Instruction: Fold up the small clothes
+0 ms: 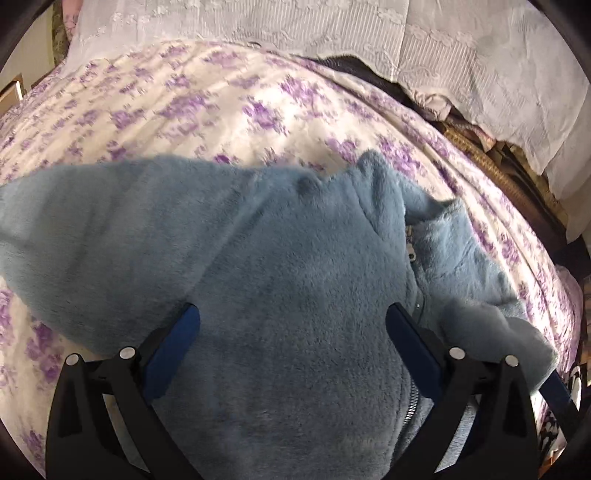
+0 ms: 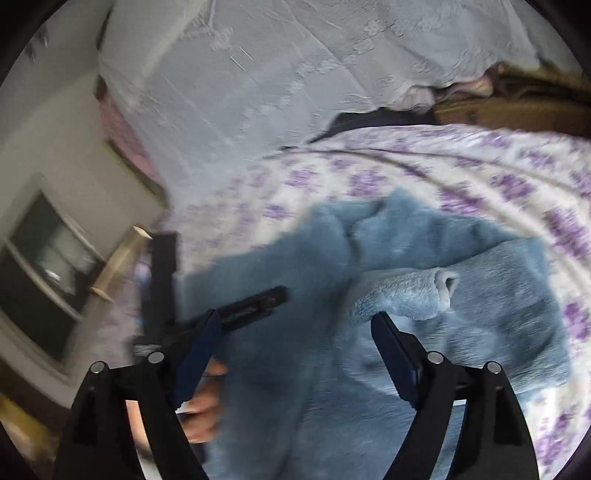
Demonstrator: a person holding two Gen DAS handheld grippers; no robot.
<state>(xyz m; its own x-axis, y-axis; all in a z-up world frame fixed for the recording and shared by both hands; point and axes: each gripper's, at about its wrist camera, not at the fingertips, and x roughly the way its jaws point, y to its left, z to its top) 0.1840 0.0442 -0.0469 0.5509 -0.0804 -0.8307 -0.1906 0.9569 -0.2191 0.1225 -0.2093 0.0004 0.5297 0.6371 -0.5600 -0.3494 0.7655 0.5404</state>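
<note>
A small blue fleece jacket (image 1: 266, 266) with a zipper (image 1: 410, 254) lies on a bed with a white and purple floral cover (image 1: 221, 107). My left gripper (image 1: 291, 317) is open, its jaws wide apart just above the jacket's body, holding nothing. In the right wrist view the jacket (image 2: 424, 332) lies partly folded, with a sleeve cuff (image 2: 445, 282) turned over its body. My right gripper (image 2: 295, 325) is open above it and empty. The left gripper's body (image 2: 255, 306) and the hand that holds it (image 2: 203, 406) show at the left of that view.
White lace cloth (image 1: 369, 33) covers pillows at the far side of the bed. A dark gap and wicker-like edge (image 1: 480, 147) run along the bed's right side. In the right wrist view a wall and a wooden-framed dark panel (image 2: 48, 258) stand to the left.
</note>
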